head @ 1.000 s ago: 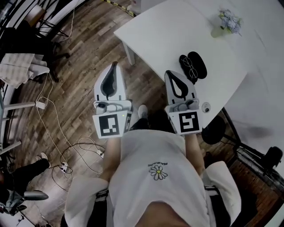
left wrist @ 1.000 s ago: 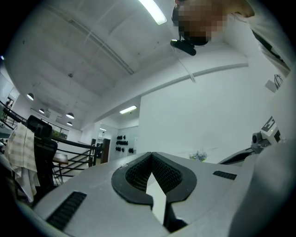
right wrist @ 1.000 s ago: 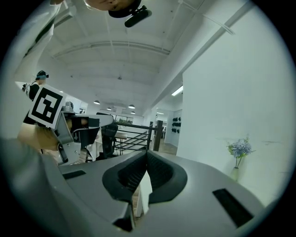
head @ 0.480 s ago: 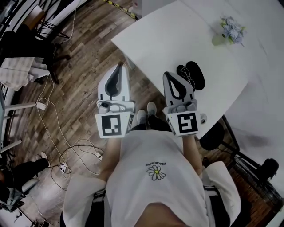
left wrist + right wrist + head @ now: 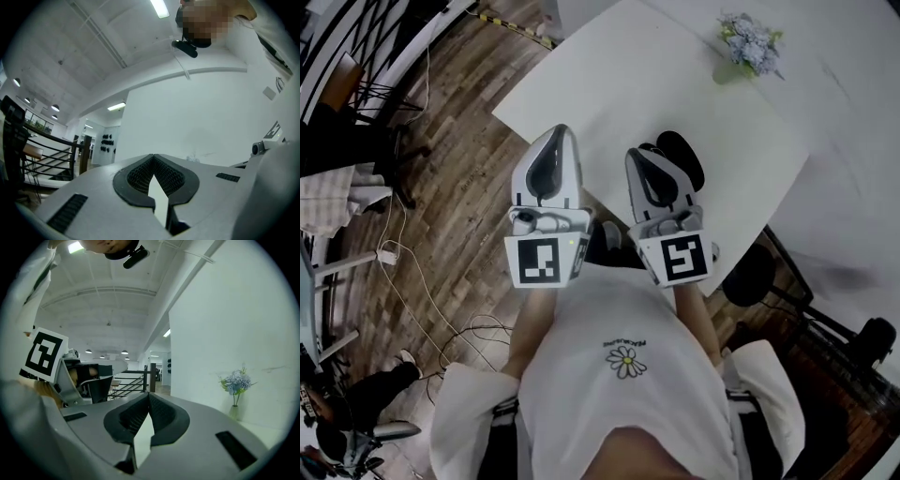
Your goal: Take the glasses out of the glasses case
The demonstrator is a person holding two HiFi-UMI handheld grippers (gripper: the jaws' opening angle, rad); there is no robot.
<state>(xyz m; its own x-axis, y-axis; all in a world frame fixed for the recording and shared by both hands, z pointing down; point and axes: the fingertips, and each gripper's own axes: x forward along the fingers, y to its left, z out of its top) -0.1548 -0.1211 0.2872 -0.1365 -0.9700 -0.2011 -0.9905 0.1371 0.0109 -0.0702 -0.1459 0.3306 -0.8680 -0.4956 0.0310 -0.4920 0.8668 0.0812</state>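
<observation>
Head view looks straight down on a wooden floor [image 5: 459, 216], and a big white table [image 5: 619, 75] fills the top right of the frame. Below that is the person in a white shirt [image 5: 623, 394] with a little daisy print, holding both tools out in front side by side.

The left gripper [image 5: 561, 131] has its nose over the table's near edge. In the left gripper view its jaws are closed, with the dark pads meeting at the tip and nothing in between, just a plain white wall behind. The right gripper [image 5: 636, 153] sits just beside it, further in over the table. It's the same story there: the right gripper view shows the jaws pinched together and empty.

The glasses case [image 5: 684, 157] is the black thing lying on the table right behind the right gripper's nose, partly covered by it. It looks to be lying open, but from up here I can't make out the glasses themselves. Neither tool is touching it as far as I can see.

Further back on the table there's a small vase of pale blue flowers [image 5: 745, 37], well apart from the case. It also shows up off to the right in the right gripper view [image 5: 236, 383]. A few cables [image 5: 422, 291] trail across the floor on the left.
</observation>
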